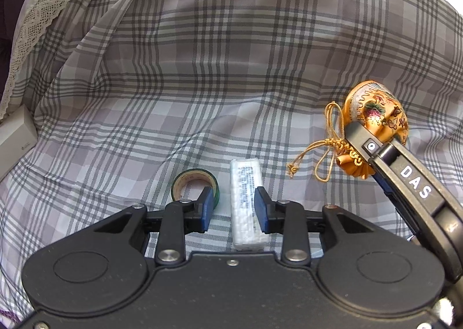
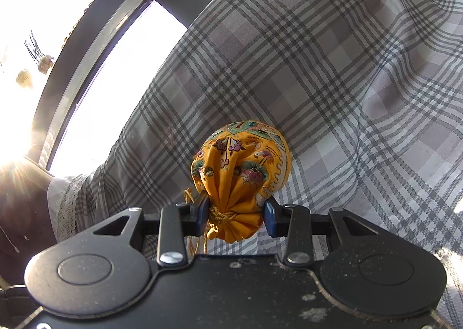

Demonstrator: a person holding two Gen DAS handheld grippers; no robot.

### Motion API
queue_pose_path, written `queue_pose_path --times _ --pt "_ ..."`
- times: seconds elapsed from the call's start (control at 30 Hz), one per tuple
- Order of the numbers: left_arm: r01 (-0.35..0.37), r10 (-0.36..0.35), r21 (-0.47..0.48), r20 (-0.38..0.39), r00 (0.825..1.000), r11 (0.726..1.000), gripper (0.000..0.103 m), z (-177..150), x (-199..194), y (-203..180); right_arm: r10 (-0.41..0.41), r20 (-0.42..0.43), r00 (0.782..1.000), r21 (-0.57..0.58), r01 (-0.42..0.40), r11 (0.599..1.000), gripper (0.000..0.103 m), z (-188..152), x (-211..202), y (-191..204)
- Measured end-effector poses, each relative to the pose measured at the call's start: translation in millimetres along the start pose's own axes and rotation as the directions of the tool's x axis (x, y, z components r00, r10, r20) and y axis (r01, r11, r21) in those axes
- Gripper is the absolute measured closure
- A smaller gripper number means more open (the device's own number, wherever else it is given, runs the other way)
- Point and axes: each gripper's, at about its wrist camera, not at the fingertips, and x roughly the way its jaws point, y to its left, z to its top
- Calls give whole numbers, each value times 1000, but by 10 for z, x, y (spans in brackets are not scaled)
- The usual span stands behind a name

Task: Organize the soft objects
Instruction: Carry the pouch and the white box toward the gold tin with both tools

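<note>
A grey plaid bedcover (image 1: 231, 62) spread over a soft, rumpled surface filled both views, with a lace-trimmed white cloth (image 1: 43, 10) at its far left edge and a bright window frame (image 2: 95, 39) beyond it. The right gripper (image 2: 236, 214) was clamped around the gathered neck of an orange embroidered drawstring pouch (image 2: 243, 167), just above its tied cord; gripping there probably kept the soft body from slipping or crushing. The pouch appeared lifted off the cover, its gold cord (image 1: 318, 152) dangling loose in the left wrist view. The left gripper (image 1: 233, 211) hovered low with its jaws moderately wide and holding nothing; the right pad stood just beside a white wrapped packet (image 1: 246, 201) lying on the cover, likely the next item to collect. A green tape roll (image 1: 195, 187) rested immediately left of the packet, partly behind the left pad.
</note>
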Motion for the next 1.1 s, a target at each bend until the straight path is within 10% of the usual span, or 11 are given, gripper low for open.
queue_pose_path --times 0.83,1.1 --pt "27 -29 -22 -85 996 999 76 -19 434 -106 1 3 1000 1 -1 1000 66 0 -7 -7" --pt "85 -86 -42 -34 996 996 76 -162 28 -7 -31 -36 999 -37 29 999 66 40 60 74"
